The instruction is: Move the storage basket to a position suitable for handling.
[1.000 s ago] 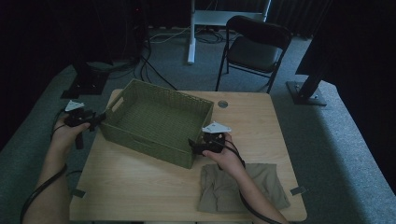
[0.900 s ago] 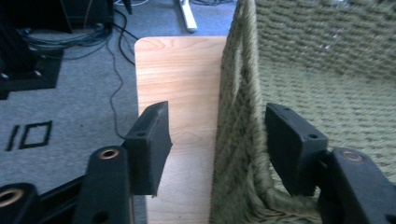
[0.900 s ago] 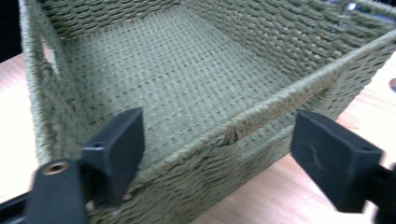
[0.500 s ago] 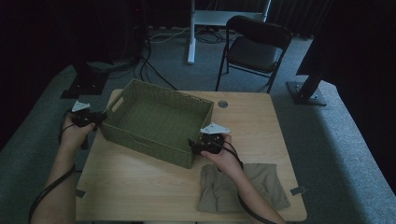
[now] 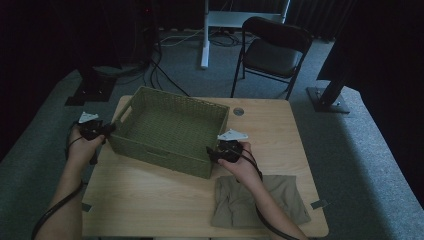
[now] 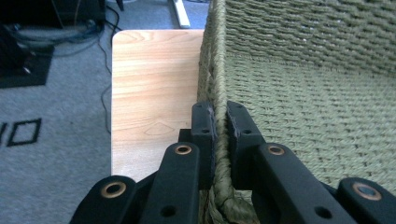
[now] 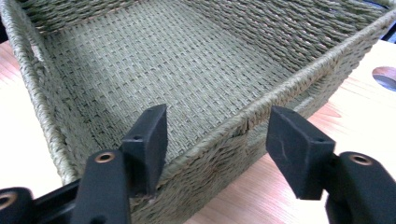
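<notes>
The green woven basket (image 5: 170, 131) is sitting toward the far left corner of the tabletop (image 5: 150, 200), and the left gripper (image 6: 220, 122) is pinching its left rim tight between its jaws. The right gripper (image 7: 215, 135) is gaping wide over the basket's near right corner, one jaw inside the rim and one outside, gripping nothing. Folded khaki trousers (image 5: 257, 200) are lying at the near right edge, just behind the right hand (image 5: 240, 162), and a black folding chair (image 5: 272, 50) is standing beyond the far edge.

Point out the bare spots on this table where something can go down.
Free: the table front left, between basket and near edge; the right strip beyond the cable hole. Crowded: front right under the cloth, and where the left gripper and right gripper meet the basket.
</notes>
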Tool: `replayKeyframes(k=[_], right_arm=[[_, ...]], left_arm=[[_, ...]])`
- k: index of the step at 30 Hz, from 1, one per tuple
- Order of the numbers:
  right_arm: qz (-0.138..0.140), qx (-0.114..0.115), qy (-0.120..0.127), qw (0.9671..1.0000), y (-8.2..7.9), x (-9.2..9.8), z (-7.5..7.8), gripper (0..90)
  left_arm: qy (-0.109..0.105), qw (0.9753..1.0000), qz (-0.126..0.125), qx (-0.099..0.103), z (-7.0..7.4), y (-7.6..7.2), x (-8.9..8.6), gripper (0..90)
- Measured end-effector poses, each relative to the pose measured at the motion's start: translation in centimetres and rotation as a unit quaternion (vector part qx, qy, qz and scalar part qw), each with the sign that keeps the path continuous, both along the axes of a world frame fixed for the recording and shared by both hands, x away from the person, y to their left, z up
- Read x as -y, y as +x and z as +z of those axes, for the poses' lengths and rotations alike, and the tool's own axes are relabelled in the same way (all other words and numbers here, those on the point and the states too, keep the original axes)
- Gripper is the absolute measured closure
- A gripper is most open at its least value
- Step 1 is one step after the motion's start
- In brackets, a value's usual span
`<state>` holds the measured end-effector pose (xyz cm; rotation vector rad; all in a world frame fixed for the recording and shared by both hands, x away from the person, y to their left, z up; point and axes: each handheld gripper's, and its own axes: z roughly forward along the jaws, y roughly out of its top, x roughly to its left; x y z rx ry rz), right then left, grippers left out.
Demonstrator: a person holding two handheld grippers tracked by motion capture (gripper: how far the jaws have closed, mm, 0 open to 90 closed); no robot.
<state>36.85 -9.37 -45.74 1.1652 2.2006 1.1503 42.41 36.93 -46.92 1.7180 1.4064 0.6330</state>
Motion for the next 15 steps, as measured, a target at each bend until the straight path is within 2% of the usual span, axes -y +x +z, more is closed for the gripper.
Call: replayKeyframes(k=[2,4,7,10,15], right_arm=[[-0.002,0.001,-0.003,1.0,0.1,0.1,0.0,40.6],[-0.008,-0.006,-0.002,0.9999,0.2,0.4,0.1,43.9],[-0.007,-0.016,0.005,0.9998,0.4,0.7,0.1,47.7],[-0.02,-0.024,0.014,0.9994,0.9,1.3,-0.1,49.8],[-0.028,-0.031,0.006,0.9991,1.1,1.9,0.0,52.9]], left_arm=[[-0.003,1.0,0.0,0.003,-0.1,-0.3,0.2,83.8],[-0.012,0.9999,0.002,0.003,-0.1,-0.6,0.4,83.8],[-0.014,0.9999,0.002,0.001,-0.1,-0.9,0.6,83.7],[-0.019,0.9998,0.0,0.0,-0.2,-1.6,1.2,83.1],[-0.021,0.9997,0.012,-0.003,-0.1,-2.6,2.2,83.0]])
